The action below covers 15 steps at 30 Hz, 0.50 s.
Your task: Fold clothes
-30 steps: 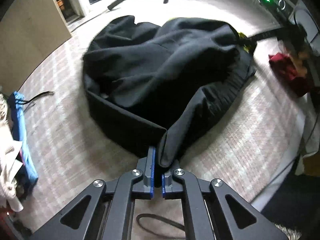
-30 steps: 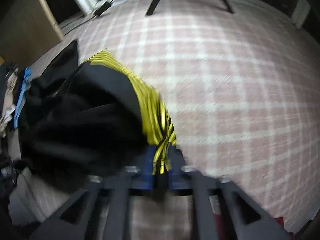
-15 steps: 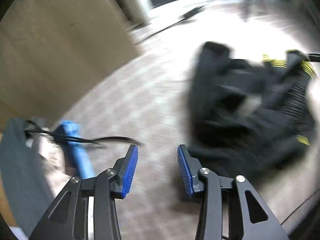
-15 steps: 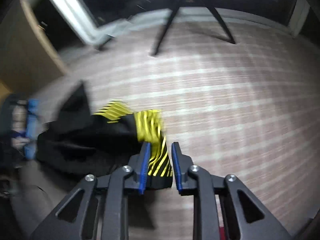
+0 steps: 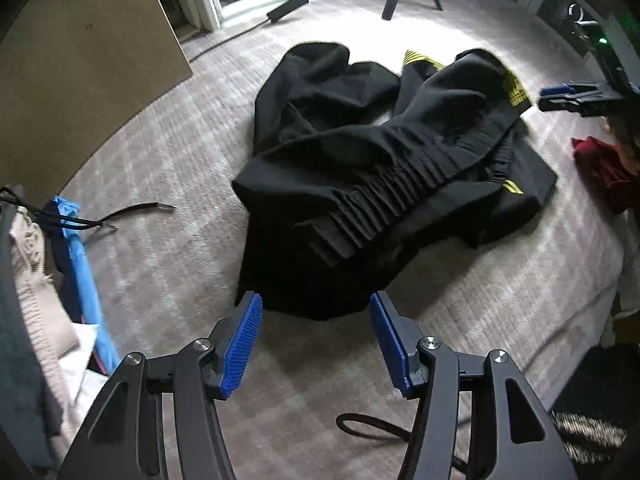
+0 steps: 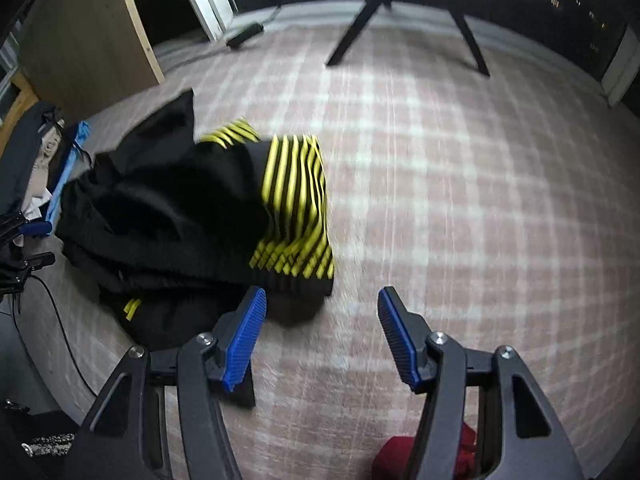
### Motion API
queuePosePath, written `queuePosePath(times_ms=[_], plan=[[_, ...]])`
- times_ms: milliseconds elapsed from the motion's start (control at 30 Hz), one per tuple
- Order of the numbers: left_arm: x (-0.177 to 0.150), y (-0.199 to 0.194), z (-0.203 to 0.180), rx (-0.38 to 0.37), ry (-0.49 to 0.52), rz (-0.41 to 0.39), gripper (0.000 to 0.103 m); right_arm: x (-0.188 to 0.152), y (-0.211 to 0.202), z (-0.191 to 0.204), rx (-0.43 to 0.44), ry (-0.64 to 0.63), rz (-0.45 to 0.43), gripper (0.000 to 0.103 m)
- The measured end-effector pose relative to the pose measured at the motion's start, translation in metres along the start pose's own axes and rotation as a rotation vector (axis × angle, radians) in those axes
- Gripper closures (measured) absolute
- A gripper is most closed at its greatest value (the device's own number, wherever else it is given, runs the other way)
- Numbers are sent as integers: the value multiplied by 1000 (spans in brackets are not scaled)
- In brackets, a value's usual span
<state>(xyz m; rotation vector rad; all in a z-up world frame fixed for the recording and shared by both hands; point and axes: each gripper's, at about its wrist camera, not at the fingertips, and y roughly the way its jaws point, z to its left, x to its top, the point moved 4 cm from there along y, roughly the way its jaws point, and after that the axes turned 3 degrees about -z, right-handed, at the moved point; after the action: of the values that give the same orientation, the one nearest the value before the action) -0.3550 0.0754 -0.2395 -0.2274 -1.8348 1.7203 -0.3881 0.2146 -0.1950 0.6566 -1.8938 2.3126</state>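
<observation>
A plaid rug [image 6: 460, 184] covers the floor, and on it the black garment [image 5: 360, 168] lies in a rumpled heap, free of both claws. Its yellow-striped cuff [image 6: 294, 204] drapes over the heap's right edge in the right wrist view (the same stripes peek out at the far side in the left wrist view). A wooden board [image 5: 76, 56] leans at the left. A pile of clothes [image 5: 28, 280] with a blue strip sits at the left edge, well apart from the garment. A red cloth [image 5: 600, 168] lies on the right, near the garment. The left claw [image 5: 316, 340] hangs with jaws wide apart, just short of the garment's near hem. The right claw [image 6: 322, 332] is likewise spread, holding nothing, just beside the cuff.
</observation>
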Motion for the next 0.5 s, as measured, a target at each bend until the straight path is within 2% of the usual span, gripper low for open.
queuePosePath(times_ms=[167, 267, 300, 500], plan=[[13, 9, 7, -5, -64, -22, 51, -6, 4, 0, 2, -26, 0, 45], [18, 6, 10, -36, -98, -30, 70, -7, 6, -3, 13, -28, -4, 45], [19, 5, 11, -49, -109, -32, 72, -7, 6, -3, 23, -27, -9, 45], [17, -3, 2, -29, -86, -39, 72, -6, 10, 1, 24, -63, -27, 46]])
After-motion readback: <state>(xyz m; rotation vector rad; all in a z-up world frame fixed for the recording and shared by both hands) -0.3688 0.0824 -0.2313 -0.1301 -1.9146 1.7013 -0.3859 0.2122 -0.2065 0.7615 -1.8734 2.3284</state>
